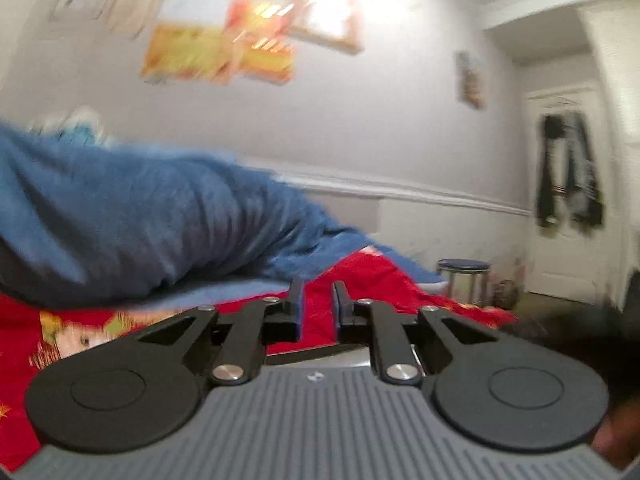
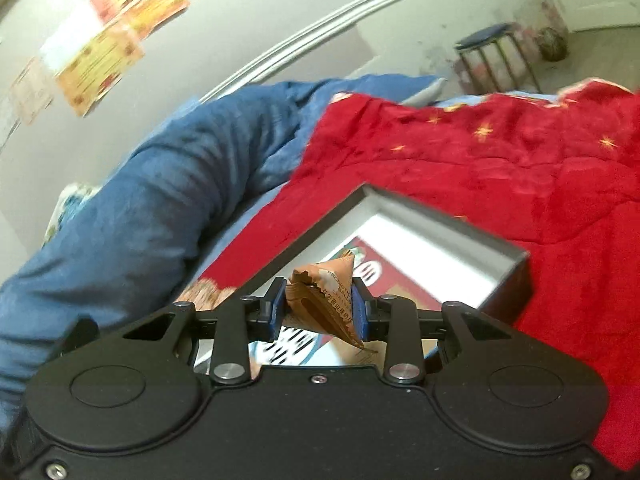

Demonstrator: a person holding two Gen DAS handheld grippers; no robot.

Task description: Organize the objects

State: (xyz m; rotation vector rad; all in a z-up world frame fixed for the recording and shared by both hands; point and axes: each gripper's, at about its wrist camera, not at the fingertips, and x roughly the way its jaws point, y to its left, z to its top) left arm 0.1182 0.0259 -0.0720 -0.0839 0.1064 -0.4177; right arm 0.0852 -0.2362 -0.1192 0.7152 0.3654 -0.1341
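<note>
Both views evenly lit, indoor, soft light, no hard shadows. Left wrist view: strong motion blur across wall posters (image 1: pixel 220 54), blue blanket (image 1: pixel 140 220) and door (image 1: pixel 568 200); one framed picture (image 1: pixel 326 2) blown out by glare. Right wrist view sharper; box (image 2: pixel 440 236) interior overexposed white. Fisheye bends wall moulding (image 2: pixel 320 28); corners vignetted dark.

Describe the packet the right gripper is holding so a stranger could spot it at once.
Find the red blanket spread beside the blue duvet. A shallow open box lies on it, and just over its near edge the right gripper pinches a small packet. It is the only orange-brown, pyramid-shaped wrapper there.
</note>
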